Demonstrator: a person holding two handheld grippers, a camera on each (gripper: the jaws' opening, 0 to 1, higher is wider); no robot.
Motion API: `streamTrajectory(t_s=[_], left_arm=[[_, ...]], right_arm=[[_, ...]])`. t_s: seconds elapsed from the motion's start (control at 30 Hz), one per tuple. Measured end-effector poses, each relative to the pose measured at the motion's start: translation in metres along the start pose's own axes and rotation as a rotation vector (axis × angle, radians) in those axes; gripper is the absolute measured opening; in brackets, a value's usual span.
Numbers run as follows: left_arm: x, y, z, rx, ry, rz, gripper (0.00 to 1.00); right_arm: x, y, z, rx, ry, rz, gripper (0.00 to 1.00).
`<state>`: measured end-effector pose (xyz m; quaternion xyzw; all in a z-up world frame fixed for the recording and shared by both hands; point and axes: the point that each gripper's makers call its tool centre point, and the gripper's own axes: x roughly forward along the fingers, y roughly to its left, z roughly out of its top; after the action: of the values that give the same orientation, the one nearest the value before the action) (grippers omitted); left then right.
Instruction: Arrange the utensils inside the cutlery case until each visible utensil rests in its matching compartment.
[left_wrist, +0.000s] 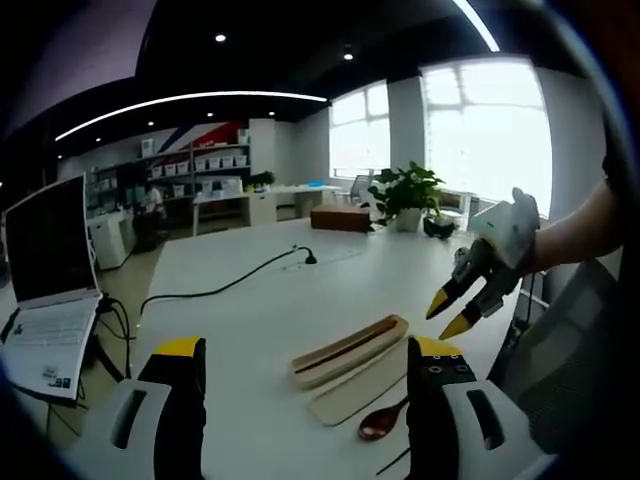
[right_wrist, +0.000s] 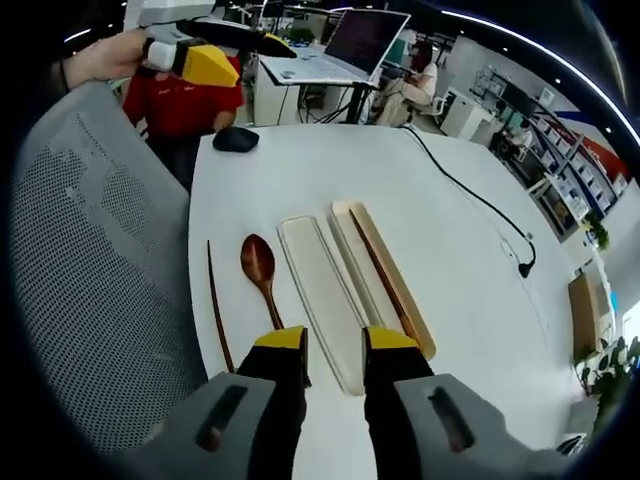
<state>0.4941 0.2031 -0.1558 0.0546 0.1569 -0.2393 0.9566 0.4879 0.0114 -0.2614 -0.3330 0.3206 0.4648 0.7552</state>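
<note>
- Lying on the white worktop (right_wrist: 450, 260), the wooden spoon (right_wrist: 259, 268) sits beside the flat case lid (right_wrist: 320, 296).
- One chopstick (right_wrist: 385, 280) rests inside the cutlery case (right_wrist: 395, 290); another chopstick (right_wrist: 217, 305) lies near the worktop's edge.
- Left tongs (left_wrist: 305, 375) are apart, holding nothing.
- Right tongs (right_wrist: 335, 345) are apart above the lid.

White table (right_wrist: 450, 250) carries case (right_wrist: 385, 272), lid (right_wrist: 322, 295), spoon (right_wrist: 260, 270), chopstick (right_wrist: 217, 305)
</note>
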Motion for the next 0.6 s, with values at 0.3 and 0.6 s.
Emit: streamTrajectory(t_s=[0.3, 0.6], left_arm=[[0.001, -0.003, 0.000, 0.014, 0.002, -0.005, 0.85], [0.003, -0.006, 0.000, 0.035, 0.009, -0.010, 0.85]], right_arm=[[0.004, 0.016, -0.003, -0.016, -0.010, 0.045, 0.21], [0.009, 0.029, -0.008, -0.035, -0.004, 0.102, 0.21]])
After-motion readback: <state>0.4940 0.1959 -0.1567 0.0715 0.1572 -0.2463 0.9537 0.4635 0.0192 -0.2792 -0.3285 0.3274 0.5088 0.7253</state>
